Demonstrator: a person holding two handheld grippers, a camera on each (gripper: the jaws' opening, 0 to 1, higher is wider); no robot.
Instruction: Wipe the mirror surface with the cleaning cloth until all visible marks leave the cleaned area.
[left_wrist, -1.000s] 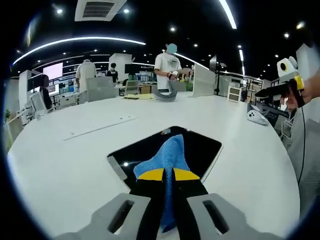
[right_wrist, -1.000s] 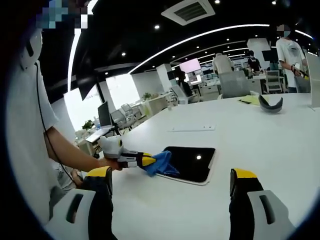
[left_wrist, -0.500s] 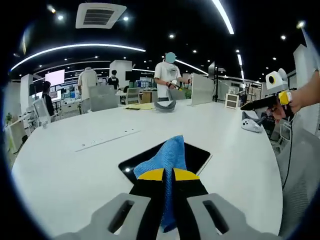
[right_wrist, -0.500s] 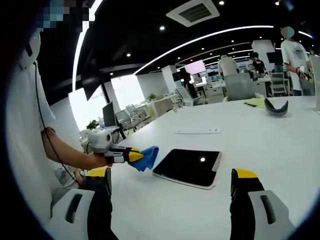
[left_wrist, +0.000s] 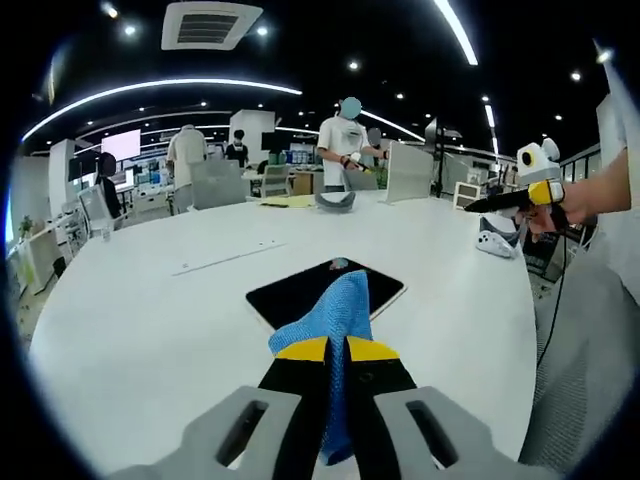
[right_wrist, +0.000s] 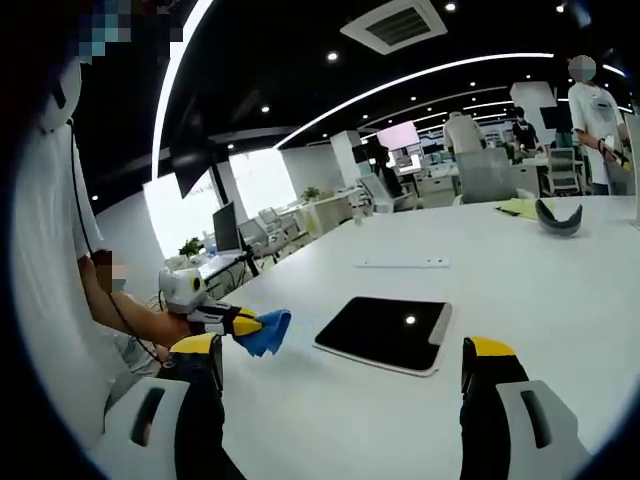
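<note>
The left hand-held gripper (left_wrist: 336, 352) has its yellow-tipped jaws pressed together on the blue cleaning cloth (left_wrist: 330, 322), which stands up between them in a bunched fold. In the right gripper view this same tool (right_wrist: 235, 322) is held out level from a bare forearm (right_wrist: 135, 318) at the left, lifted off the counter (right_wrist: 560, 300), with the cloth (right_wrist: 266, 331) hanging from its tip — beside the mirror, apart from it, not over the glass.

The right hand-held gripper (right_wrist: 340, 360) has its jaws spread wide with nothing between them. In the left gripper view it (left_wrist: 520, 196) is held in a hand at the right, raised above the counter's (left_wrist: 130, 320) far edge.

The mirror (right_wrist: 385, 332) lies flat on the white counter, a dark rounded rectangle with a pale rim, reflecting one ceiling light. In the left gripper view the mirror (left_wrist: 300, 292) lies just beyond the cloth.

Farther back on the counter lie a long pale strip (right_wrist: 405, 263), a dark curved object (right_wrist: 560, 216) and yellow sheets (right_wrist: 520, 207). A white device (left_wrist: 495, 243) rests near the right edge. People (left_wrist: 345, 145) stand among desks behind.
</note>
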